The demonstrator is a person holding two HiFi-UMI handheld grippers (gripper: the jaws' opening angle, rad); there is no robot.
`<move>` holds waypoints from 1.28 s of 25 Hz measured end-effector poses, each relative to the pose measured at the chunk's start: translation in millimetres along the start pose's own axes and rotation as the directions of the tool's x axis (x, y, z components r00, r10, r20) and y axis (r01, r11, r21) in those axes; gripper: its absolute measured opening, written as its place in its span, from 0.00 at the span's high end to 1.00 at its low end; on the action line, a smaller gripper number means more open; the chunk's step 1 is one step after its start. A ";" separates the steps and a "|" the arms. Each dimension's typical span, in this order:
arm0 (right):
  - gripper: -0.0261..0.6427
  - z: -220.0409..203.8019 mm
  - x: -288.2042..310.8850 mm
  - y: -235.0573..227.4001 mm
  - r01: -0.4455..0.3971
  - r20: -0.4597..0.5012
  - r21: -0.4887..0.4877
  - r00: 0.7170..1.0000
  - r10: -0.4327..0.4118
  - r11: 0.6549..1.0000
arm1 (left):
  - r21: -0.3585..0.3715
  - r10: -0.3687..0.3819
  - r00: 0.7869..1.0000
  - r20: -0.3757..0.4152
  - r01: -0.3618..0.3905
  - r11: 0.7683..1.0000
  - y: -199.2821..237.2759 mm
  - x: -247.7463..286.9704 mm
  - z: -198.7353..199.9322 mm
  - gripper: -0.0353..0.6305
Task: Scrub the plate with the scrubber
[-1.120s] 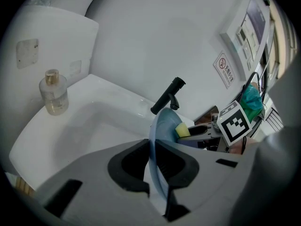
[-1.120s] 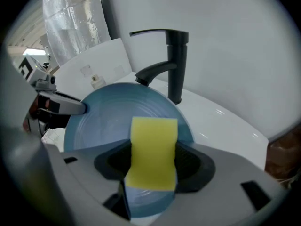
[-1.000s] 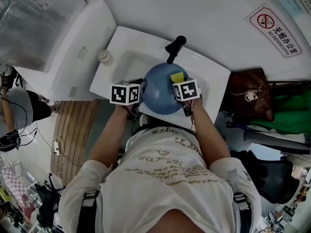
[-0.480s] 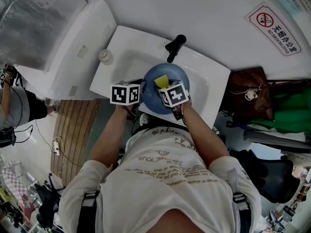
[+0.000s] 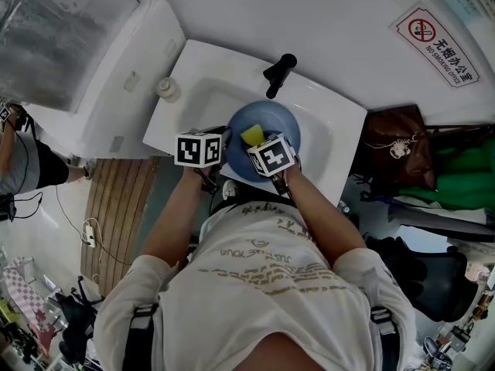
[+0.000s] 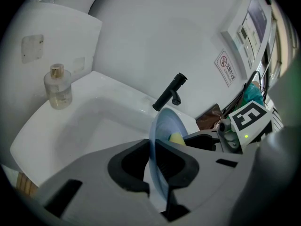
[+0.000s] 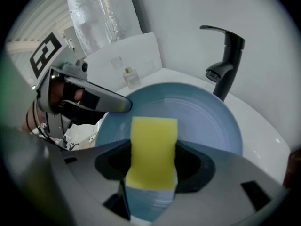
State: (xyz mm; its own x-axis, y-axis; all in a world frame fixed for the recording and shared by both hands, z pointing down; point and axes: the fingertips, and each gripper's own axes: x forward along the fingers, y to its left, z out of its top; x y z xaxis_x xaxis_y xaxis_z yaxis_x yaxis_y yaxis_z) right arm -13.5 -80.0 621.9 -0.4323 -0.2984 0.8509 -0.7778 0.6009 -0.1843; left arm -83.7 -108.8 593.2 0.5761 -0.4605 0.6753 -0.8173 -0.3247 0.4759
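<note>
Yellow scrubber (image 7: 153,147), one, clamped in right tongs (image 7: 153,163); left tongs (image 6: 152,158) clamp one blue plate (image 7: 200,117).

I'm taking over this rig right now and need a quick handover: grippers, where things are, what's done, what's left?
Left gripper: shut on the rim of the plate, holding it tilted over the sink.
Right gripper: shut on the yellow sponge, against the plate's face.
Done: both things gripped, sponge on plate.
Left: scrub the whole face; no dirt or foam shows, so progress can't be judged.
</note>
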 end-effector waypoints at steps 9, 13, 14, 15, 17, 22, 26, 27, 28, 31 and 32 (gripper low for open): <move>0.58 -21.1 -3.6 -38.7 0.051 -0.003 0.077 0.999 -0.051 0.996 | -0.001 -0.006 1.000 -0.004 0.006 1.000 1.2 0.8 0.4 0.88; 0.58 -33.5 -5.6 -57.9 0.069 -0.001 0.124 0.998 -0.070 0.990 | -0.004 -0.007 1.000 -0.001 0.007 1.000 1.8 1.3 0.3 0.88; 0.58 -37.1 -6.0 -63.0 0.077 -0.005 0.136 0.997 -0.078 0.988 | -0.007 -0.006 1.000 0.000 0.006 1.000 2.5 1.3 0.1 0.88; 0.58 -40.7 -6.4 -67.9 0.087 -0.010 0.149 0.996 -0.086 0.985 | -0.008 -0.004 1.000 0.002 0.004 1.000 3.4 1.3 -0.1 0.88; 0.58 -46.9 -7.7 -76.2 0.105 -0.022 0.170 0.994 -0.103 0.980 | -0.010 -0.001 1.000 0.003 0.001 1.000 5.1 1.1 -0.5 0.88; 0.58 -52.6 -10.9 -79.1 0.121 -0.034 0.176 0.993 -0.117 0.977 | -0.030 0.001 1.000 0.001 -0.001 1.000 7.0 1.7 -3.0 0.88; 0.58 -48.7 -9.3 -65.9 0.094 -0.026 0.161 0.996 -0.091 0.983 | -0.050 0.003 1.000 0.003 -0.003 0.999 7.7 3.3 -5.0 0.88; 0.58 -46.8 -9.2 -60.6 0.086 -0.022 0.150 0.996 -0.083 0.985 | -0.051 0.005 1.000 0.003 -0.005 0.999 7.5 3.4 -5.6 0.88; 0.58 -44.3 -9.0 -54.5 0.076 -0.018 0.138 0.997 -0.074 0.988 | -0.052 0.006 1.000 0.003 -0.006 0.999 7.4 3.4 -6.1 0.88; 0.58 -34.4 -6.8 -33.4 0.037 -0.006 0.105 0.999 -0.037 0.994 | -0.057 0.012 1.000 0.005 -0.012 0.998 9.1 3.7 -6.2 0.88; 0.58 -30.4 -6.3 -25.5 0.020 -0.001 0.092 1.000 -0.020 0.996 | -0.059 0.015 1.000 0.006 -0.015 0.998 9.6 3.9 -5.8 0.88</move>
State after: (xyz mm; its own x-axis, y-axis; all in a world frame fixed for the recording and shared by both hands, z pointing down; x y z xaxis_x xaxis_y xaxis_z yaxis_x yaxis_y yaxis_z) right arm 22.9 -71.0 636.2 -0.4159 -0.3096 0.8551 -0.8249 0.5243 -0.2115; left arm -89.3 -109.0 603.7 0.5636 -0.4700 0.6793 -0.8244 -0.2685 0.4982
